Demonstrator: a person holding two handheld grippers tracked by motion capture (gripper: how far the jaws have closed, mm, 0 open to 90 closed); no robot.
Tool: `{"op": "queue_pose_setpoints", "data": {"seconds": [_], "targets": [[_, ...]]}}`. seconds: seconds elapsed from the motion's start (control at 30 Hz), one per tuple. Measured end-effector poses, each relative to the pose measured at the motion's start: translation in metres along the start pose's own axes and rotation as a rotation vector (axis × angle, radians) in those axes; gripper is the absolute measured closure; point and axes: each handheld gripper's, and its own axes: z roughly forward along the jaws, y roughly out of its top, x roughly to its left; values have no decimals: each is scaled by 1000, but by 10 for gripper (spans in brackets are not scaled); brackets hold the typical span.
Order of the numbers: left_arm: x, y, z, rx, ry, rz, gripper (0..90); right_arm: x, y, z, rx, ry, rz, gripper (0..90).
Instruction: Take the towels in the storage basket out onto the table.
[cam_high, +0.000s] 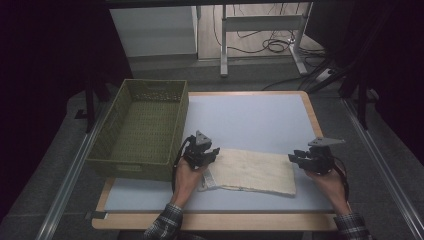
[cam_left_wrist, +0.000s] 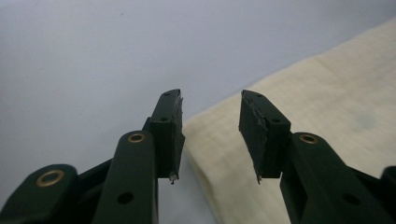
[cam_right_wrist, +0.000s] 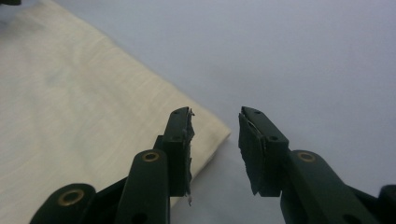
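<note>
**Tongs apart at both ends of folded cloth**

Cloth (cam_high: 255, 171), cream, folded to a long rectangle, lies flat on the desk (cam_high: 250, 120), toward 6 o'clock of the pale blue top and a bit right of centre. Long axis runs 9-to-3. Small tag or hem bit sticks out at its 9 o'clock end, near the person's left hand (cam_high: 187, 175).

Left tongs (cam_high: 214, 152) sit at the cloth's 9 o'clock end, w/ grey three-cornered plate on top. In left gripper view, left tongs (cam_left_wrist: 211, 122) stand apart, nothing between them; cloth (cam_left_wrist: 299, 116) edge runs under the gap, cloth spreading toward 3 o'clock, bare desk (cam_left_wrist: 93, 56) toward 9–12.

Right tongs (cam_high: 295, 157) sit just beside the cloth's 3 o'clock end, held by right hand (cam_high: 325, 177). In right gripper view, right tongs (cam_right_wrist: 215, 140) also apart, empty; a cloth (cam_right_wrist: 79, 107) corner lies just below the gap, tip near the left-side jaw. Can't tell if jaw touches fabric. Rest of the view is bare desk (cam_right_wrist: 303, 56).

Green basket (cam_high: 120, 125), open-weave, at 9–10 o'clock of the desk, overhanging its left edge; its near-right corner is close to the left tongs. Inside looks empty, dim though.

Beyond desk at 12: white table legs (cam_high: 260, 30), cables (cam_high: 272, 45) on the floor.
</note>
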Motion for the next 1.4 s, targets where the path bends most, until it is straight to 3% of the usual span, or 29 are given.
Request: {"op": "queue_pose_setpoints", "data": {"seconds": [0.1, 0.23, 0.3, 0.37, 0.47, 0.57, 0.67, 0.83, 0.93, 1.03, 1.17, 1.4], "targets": [[7, -1, 10, 32, 20, -27, 586, -4, 1, 12, 14, -7, 7, 627], [14, -8, 22, 65, 19, -47, 525, -4, -4, 24, 40, 20, 2, 613], [16, -10, 25, 60, -8, -58, 537, -1, -7, 27, 52, 26, -12, 715], [17, -11, 25, 54, -40, -67, 604, 2, -8, 26, 53, 57, -13, 826], [17, -11, 24, 60, -98, -79, 804, 5, -4, 25, 73, 30, -58, 848], [13, -11, 20, 51, -95, -64, 857, 1, 4, 24, 66, 9, -65, 849], [8, -9, 14, 29, -114, -64, 857, -7, 14, 26, 64, -13, -71, 849], [-7, -1, 4, -1, -151, -29, 858, -28, 28, 40, 71, -56, -56, 848], [-15, 3, 4, 3, -106, 16, 856, -40, 37, 49, 67, -61, -12, 847], [-13, 2, 12, 24, -38, 63, 801, -41, 41, 57, 71, -53, 1, 833], [-3, -2, 22, 35, -24, 63, 644, -36, 39, 56, 53, -55, -1, 724], [-1, -6, 33, 36, 5, 97, 475, -35, 30, 42, 36, -32, 32, 579]]}}
